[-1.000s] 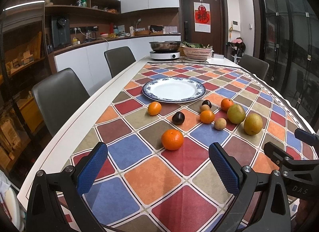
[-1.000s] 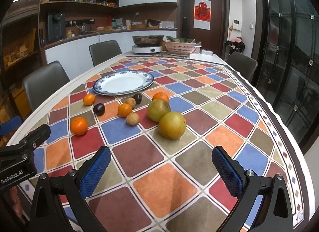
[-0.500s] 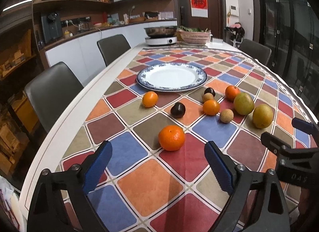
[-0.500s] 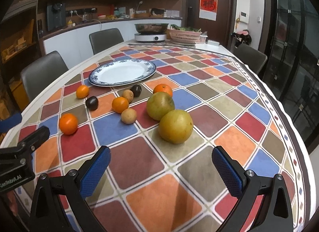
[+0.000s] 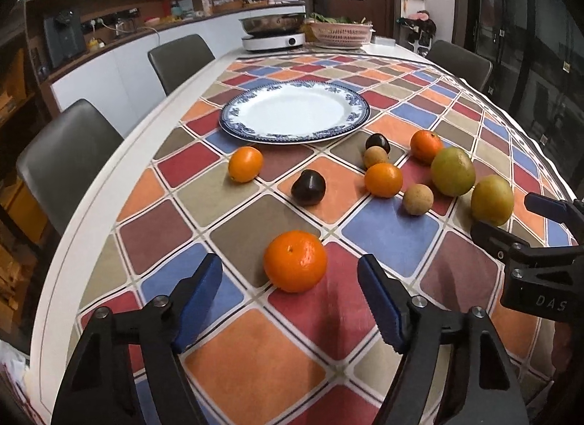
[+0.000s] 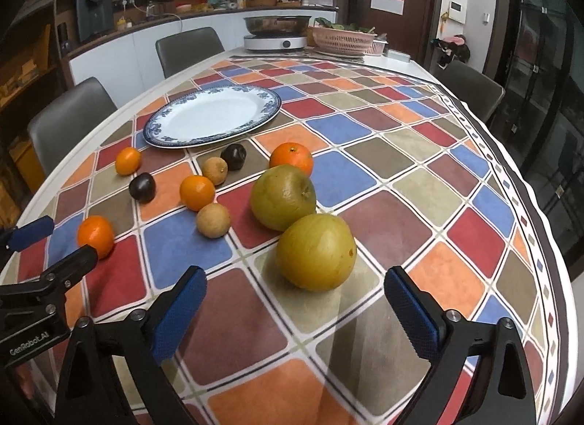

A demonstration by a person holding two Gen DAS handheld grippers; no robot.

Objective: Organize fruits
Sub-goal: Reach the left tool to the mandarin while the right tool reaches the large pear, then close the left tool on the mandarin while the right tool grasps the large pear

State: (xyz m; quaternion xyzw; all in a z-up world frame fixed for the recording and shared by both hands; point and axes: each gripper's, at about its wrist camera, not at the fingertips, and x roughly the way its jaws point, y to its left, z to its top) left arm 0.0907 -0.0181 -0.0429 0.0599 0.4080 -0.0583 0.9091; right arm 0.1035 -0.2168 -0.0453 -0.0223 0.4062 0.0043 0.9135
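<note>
A blue-rimmed white plate (image 5: 233,122) (image 6: 153,129) lies bare on the checkered tablecloth. Several fruits lie in front of it: oranges, dark plums, small brown fruits and two big yellow-green fruits. My left gripper (image 5: 290,301) is open, its jaws just short of the nearest orange (image 5: 295,260), one on either side. My right gripper (image 6: 294,306) is open just short of the nearer yellow-green fruit (image 6: 315,251), with the second one (image 6: 283,196) behind it. Each gripper shows at the edge of the other's view.
Grey chairs (image 5: 62,162) stand along the left edge of the table. An induction cooker with a steel pot (image 5: 273,29) and a pink basket (image 5: 341,32) sit at the far end. A chair (image 6: 471,87) stands at the far right.
Both grippers have moved forward and down toward the table. The orange and the yellow-green fruit now sit much closer to the open jaws. No fruit has moved.
</note>
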